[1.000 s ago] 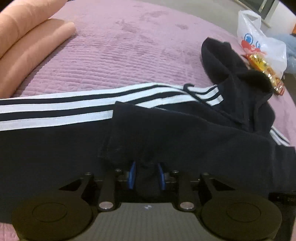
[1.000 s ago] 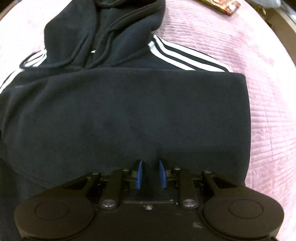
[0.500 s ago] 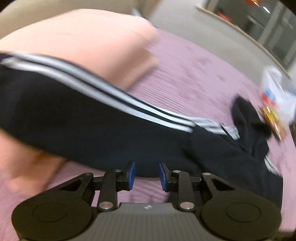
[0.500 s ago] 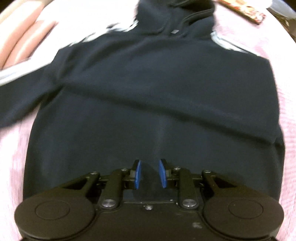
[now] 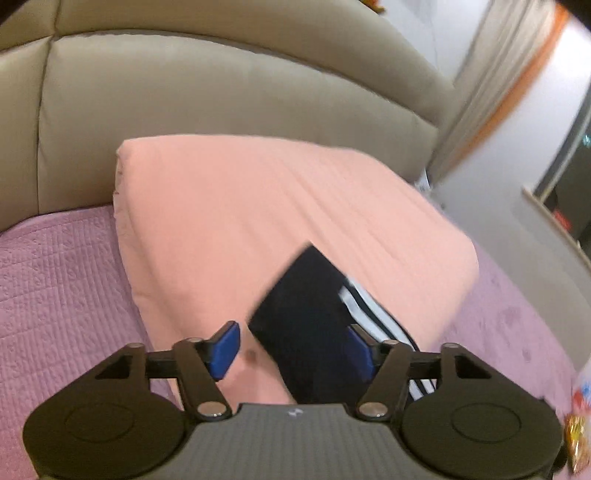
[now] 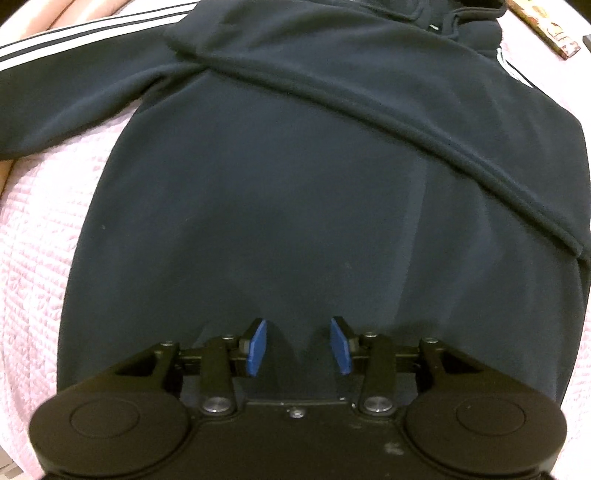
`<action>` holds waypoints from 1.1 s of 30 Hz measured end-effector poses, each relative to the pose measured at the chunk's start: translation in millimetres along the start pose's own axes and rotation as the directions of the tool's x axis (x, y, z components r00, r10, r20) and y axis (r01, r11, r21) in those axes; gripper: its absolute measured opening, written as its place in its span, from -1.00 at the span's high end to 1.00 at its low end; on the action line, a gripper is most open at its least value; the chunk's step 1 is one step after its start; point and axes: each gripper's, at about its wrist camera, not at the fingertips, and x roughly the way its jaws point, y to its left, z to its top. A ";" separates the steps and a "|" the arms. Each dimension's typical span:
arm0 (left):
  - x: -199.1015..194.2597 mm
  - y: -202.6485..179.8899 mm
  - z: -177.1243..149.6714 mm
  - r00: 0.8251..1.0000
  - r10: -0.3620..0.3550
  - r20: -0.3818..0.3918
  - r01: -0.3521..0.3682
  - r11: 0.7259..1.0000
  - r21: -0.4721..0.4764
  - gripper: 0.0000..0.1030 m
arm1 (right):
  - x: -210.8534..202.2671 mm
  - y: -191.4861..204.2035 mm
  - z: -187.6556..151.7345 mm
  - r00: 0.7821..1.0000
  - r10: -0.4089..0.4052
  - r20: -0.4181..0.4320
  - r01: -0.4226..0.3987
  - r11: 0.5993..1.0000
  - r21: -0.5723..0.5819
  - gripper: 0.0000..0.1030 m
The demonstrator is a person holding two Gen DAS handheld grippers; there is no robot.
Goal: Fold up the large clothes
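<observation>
Pink quilt (image 5: 55,280), peach pillow (image 5: 258,221) against beige headboard (image 5: 221,92)

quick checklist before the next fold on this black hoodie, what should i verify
1. Left claw free of cloth: ok. Its jaws are opening, and the sleeve cuff lies between the pads on the pink pillow, not pinched.
2. Right claw free of cloth: ok. Its jaws are opening over the hoodie, with no fabric pinched.
3. Left sleeve laid out: not ok, it runs off onto the pillow.
4. Hoodie body flat: not ok, a diagonal ridge crosses it.
5. Hem edge placement: cannot tell, hidden under the right claw.
6. Snack packet clear of the hoodie: ok.
</observation>
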 end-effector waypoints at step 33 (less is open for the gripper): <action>-14.5 -260.3 -184.6 0.850 -0.415 -0.323 0.526 0.696 0.490 0.80 | -55.8 -115.6 -38.9 0.990 0.066 0.122 -0.090 0.974 0.208 0.03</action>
